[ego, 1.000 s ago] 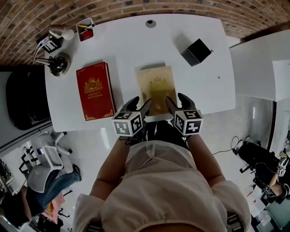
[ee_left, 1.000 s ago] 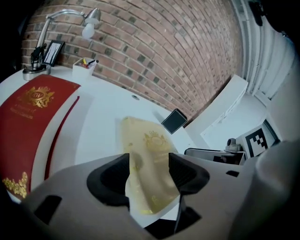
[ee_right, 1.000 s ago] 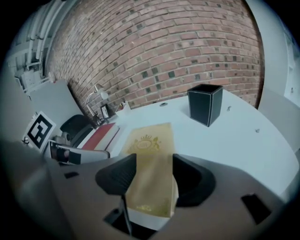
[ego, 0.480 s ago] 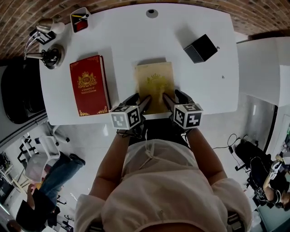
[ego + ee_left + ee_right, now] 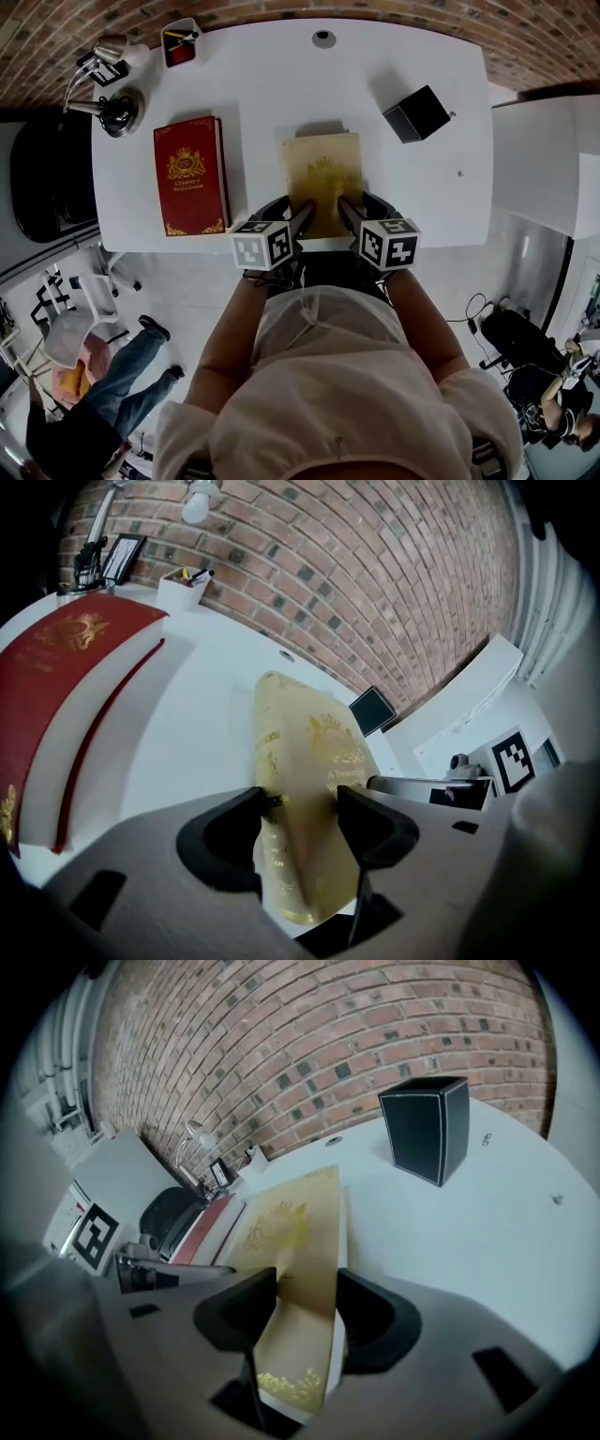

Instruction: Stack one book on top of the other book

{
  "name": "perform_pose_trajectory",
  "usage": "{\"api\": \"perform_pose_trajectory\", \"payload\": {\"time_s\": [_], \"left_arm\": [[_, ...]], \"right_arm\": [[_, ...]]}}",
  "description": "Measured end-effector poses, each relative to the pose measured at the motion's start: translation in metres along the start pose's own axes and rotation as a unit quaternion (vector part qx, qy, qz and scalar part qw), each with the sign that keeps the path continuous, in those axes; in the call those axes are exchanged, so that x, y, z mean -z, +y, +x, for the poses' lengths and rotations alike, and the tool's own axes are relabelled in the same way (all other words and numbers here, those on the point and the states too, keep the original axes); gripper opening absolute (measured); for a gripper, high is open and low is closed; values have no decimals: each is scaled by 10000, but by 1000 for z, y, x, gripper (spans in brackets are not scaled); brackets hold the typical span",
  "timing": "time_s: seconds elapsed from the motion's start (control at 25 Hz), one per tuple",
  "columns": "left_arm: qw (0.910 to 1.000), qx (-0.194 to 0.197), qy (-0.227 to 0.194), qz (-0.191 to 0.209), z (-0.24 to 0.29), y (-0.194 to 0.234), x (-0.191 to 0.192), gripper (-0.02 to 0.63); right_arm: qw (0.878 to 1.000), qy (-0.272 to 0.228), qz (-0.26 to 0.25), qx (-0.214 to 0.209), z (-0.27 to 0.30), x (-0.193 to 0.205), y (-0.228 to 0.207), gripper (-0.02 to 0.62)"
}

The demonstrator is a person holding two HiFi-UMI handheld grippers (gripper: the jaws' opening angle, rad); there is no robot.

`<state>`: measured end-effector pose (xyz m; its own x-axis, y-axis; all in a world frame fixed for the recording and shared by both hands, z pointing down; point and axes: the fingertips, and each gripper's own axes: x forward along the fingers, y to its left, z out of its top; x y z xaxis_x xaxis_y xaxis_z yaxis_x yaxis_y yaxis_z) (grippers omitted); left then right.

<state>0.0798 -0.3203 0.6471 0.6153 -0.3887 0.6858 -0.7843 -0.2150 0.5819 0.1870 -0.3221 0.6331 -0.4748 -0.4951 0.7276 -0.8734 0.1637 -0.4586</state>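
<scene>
A white table (image 5: 281,84) stands against a brick wall (image 5: 525,28), seen from above in the head view.

At the table's six o'clock edge, the left gripper (image 5: 289,208) is clamped on the near left corner of the gold book (image 5: 322,173). In the left gripper view its two pads press the spine side of that corner from either side (image 5: 300,808). The right gripper (image 5: 361,206) takes the near right corner. Its jaws have just been closing, and the right gripper view shows the cover and page edge caught between the pads (image 5: 307,1297). The two grippers sit side by side, both angled down toward the book.

The gold book lies near the table's middle, its near end at the front edge. The red book (image 5: 190,175) lies flat at nine o'clock from it, well apart, with nothing on top. A black box (image 5: 417,112) stands at two o'clock from the gold book. A desk lamp (image 5: 112,103) is at ten o'clock, in the table's far left corner, with a small pen holder (image 5: 179,42) just beyond it. A black chair (image 5: 47,178) sits off the table at nine o'clock.
</scene>
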Motion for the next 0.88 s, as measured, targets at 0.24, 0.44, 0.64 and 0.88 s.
{"api": "perform_pose_trajectory", "payload": {"time_s": [0.24,0.44,0.64,0.88], "left_arm": [[9988,-36,-415,242,-16,-18,-28,249],[9967,-94,-707,380,-34,-26,-48,249],[9937,-100,-956,575,-54,-21,-67,249],[9916,12,-1066,731,-93,7,-84,249]], "right_arm": [[9994,-319,-121,-108,-17,-29,9,213],[9978,-549,-299,-222,-28,-51,25,213],[9961,-748,-388,-278,-27,-66,47,214],[9942,-982,-379,-221,-17,-73,96,214]]}}
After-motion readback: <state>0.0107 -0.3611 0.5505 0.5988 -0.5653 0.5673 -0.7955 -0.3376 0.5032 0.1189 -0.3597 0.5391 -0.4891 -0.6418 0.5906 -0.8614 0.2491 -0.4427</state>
